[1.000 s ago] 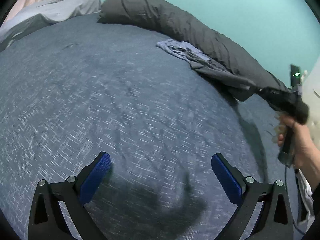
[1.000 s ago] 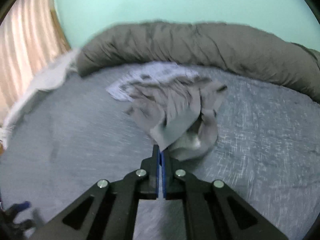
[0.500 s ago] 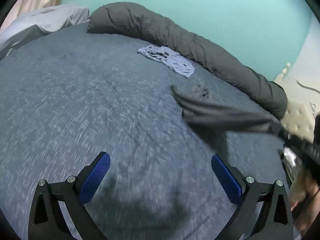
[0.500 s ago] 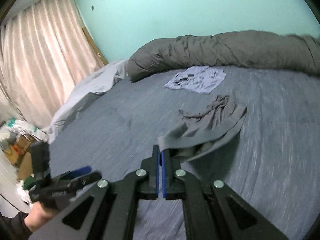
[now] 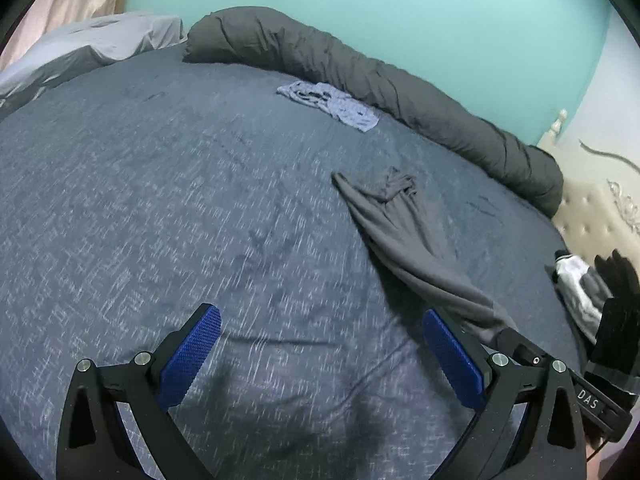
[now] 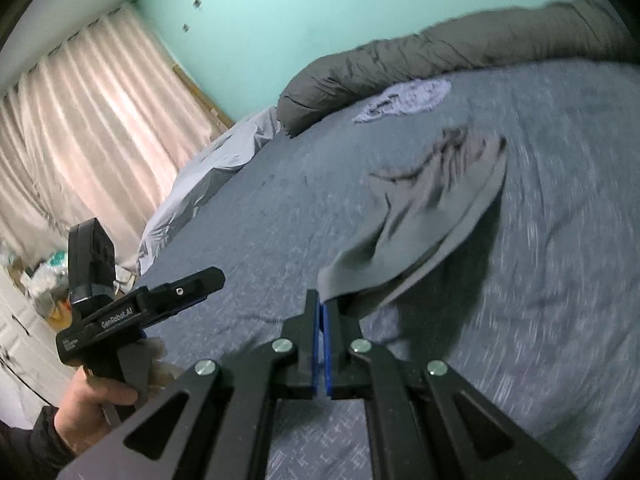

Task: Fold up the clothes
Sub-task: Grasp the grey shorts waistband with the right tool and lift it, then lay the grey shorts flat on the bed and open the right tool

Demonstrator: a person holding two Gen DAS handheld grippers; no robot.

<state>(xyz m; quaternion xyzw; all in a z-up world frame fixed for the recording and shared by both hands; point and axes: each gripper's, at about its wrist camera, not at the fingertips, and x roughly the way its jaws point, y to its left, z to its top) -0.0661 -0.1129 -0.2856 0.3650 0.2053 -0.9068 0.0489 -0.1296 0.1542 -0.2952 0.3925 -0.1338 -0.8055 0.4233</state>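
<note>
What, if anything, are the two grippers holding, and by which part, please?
The right gripper pinches the grey garment by an edge corner; the left gripper holds nothing.

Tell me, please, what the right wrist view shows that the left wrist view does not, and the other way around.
Only the right wrist view shows the person's left hand holding its tool, and the right gripper shut on a corner of the grey garment.

Only the left wrist view shows the left gripper open over the bed, holding nothing, and the beige tufted headboard.

Both show the grey garment stretched across the bed, the light blue garment and the rolled dark duvet.
</note>
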